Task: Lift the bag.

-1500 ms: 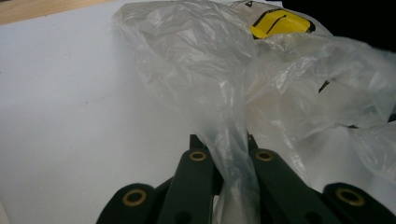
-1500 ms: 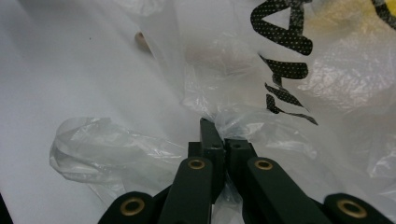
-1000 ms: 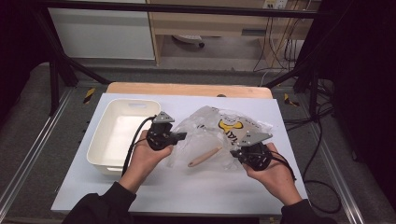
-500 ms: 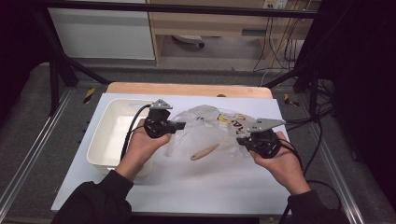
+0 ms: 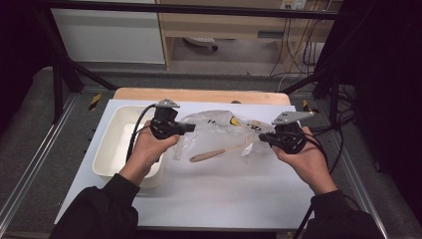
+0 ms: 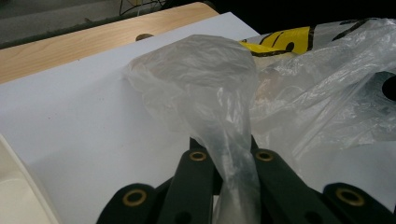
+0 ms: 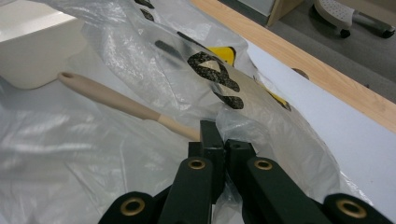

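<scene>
A clear plastic bag with yellow and black print hangs stretched between my two grippers above the white tabletop. My left gripper is shut on the bag's left edge; in the left gripper view the film bunches up between the closed jaws of that gripper. My right gripper is shut on the right edge, and in the right gripper view its jaws pinch the plastic. A wooden utensil with a pale handle lies slanted amid the bag's film, its handle end toward the left front.
A white rectangular tub stands on the left of the table, beside my left hand, and shows as a white tub corner in the right gripper view. A wooden strip runs along the table's far edge. Metal frame rails flank both sides.
Both hands have risen and drawn apart, left gripper leftward and right gripper rightward, pulling the bag taut between them. The wooden utensil has shifted slightly with the bag.
</scene>
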